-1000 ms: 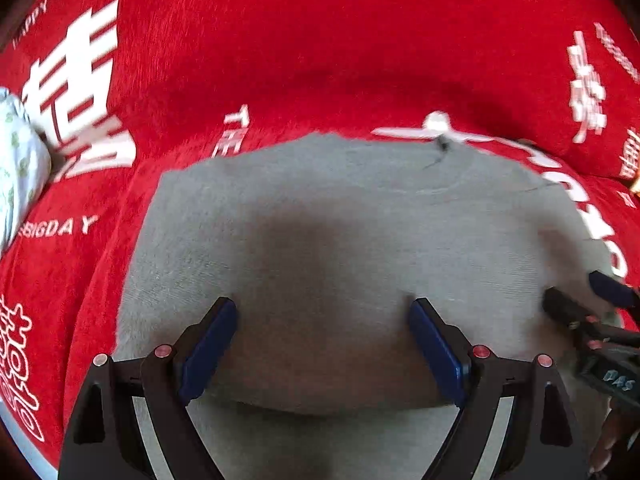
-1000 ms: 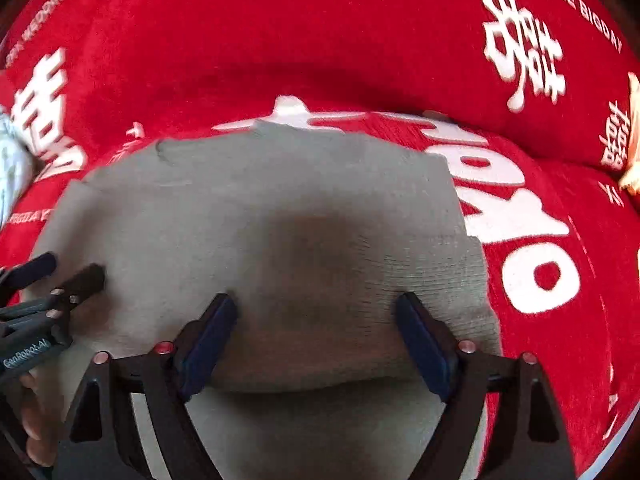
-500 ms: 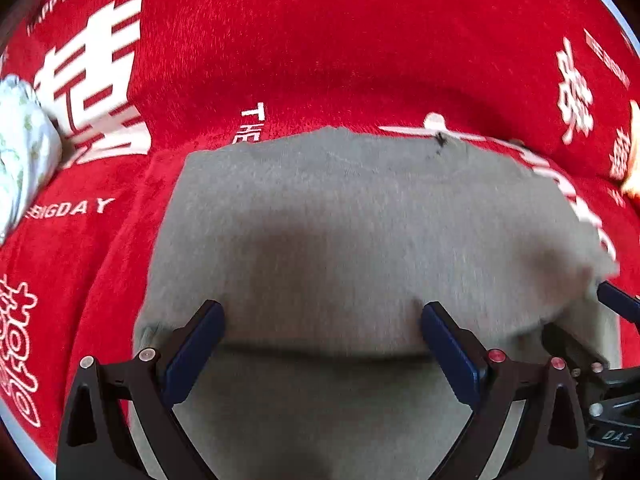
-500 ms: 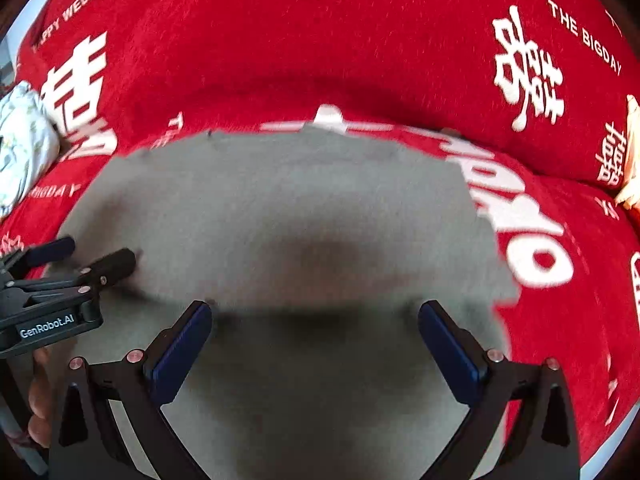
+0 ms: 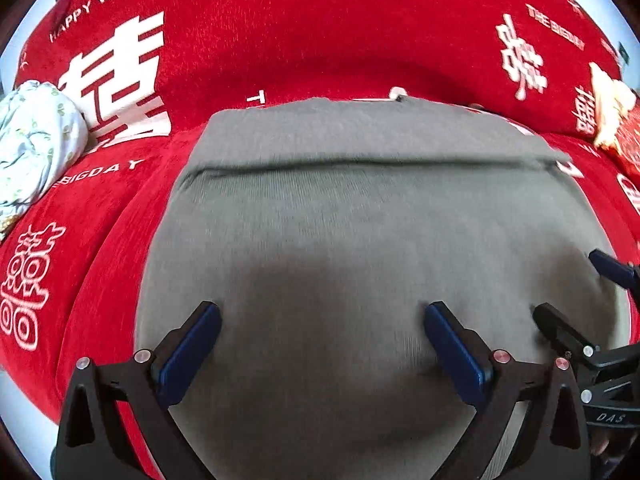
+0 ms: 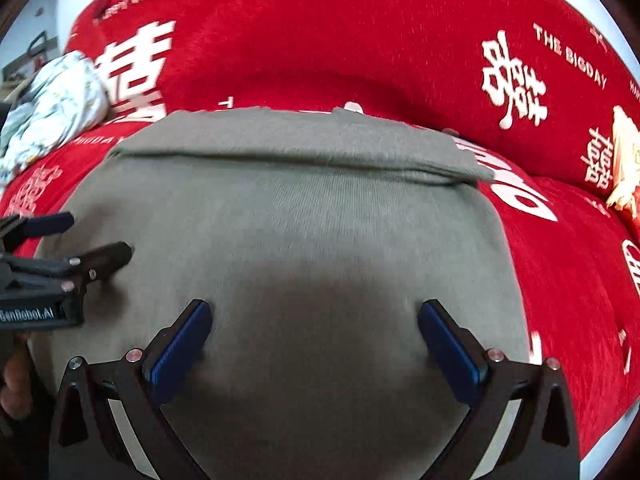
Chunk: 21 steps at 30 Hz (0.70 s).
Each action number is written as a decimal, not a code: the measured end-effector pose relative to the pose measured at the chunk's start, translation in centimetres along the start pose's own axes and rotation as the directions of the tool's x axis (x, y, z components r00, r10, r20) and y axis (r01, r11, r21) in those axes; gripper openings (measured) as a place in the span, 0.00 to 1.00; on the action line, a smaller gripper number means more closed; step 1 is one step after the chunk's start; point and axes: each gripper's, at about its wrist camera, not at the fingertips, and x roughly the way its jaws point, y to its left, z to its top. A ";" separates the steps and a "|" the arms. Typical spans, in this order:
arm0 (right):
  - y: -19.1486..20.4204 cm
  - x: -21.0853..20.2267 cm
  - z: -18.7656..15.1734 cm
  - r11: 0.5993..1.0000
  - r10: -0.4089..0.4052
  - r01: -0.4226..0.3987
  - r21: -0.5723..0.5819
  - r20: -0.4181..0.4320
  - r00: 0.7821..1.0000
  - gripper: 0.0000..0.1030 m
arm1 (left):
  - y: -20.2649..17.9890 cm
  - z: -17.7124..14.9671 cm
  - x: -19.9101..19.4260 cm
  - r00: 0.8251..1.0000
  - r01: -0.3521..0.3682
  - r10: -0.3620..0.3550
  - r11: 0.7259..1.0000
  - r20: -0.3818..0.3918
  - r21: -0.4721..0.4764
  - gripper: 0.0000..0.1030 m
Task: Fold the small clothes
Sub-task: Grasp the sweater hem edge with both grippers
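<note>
Now lying folded on the red sofa cover [image 5: 320, 40]: grey garment [image 5: 360, 220], with left gripper [image 5: 322, 340] opening wide and right gripper [image 6: 314, 336] wide, both empty. Perhaps slightly uneven at the blurred far edge. Risk: snagging the knit, dragging the fold open.

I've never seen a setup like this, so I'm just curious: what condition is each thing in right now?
Grey garment: lying on the red cover, folded over with a crease across its far part.
Left gripper: jaws opening, nothing gripped.
Right gripper: open, nothing gripped.
Red cover: spread under the garment.
Pale printed cloth: bunched up, unfolded.
</note>
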 end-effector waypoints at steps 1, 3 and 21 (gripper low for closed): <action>0.1 -0.5 -0.7 1.000 0.000 0.000 -0.010 0.007 1.000 1.00 | 0.0 -0.7 -0.4 1.000 0.000 0.000 1.000 0.010 0.010 0.99; 0.2 -1.4 -2.0 1.000 0.005 -0.005 -0.022 0.014 1.000 1.00 | 0.1 -2.1 -1.4 1.000 0.001 -0.002 1.000 0.027 0.024 1.00; 1.8 -3.7 -7.3 0.984 -0.031 0.015 -0.175 -0.089 0.996 1.00 | -1.4 -7.9 -3.0 0.992 -0.014 0.031 0.991 -0.122 0.135 1.00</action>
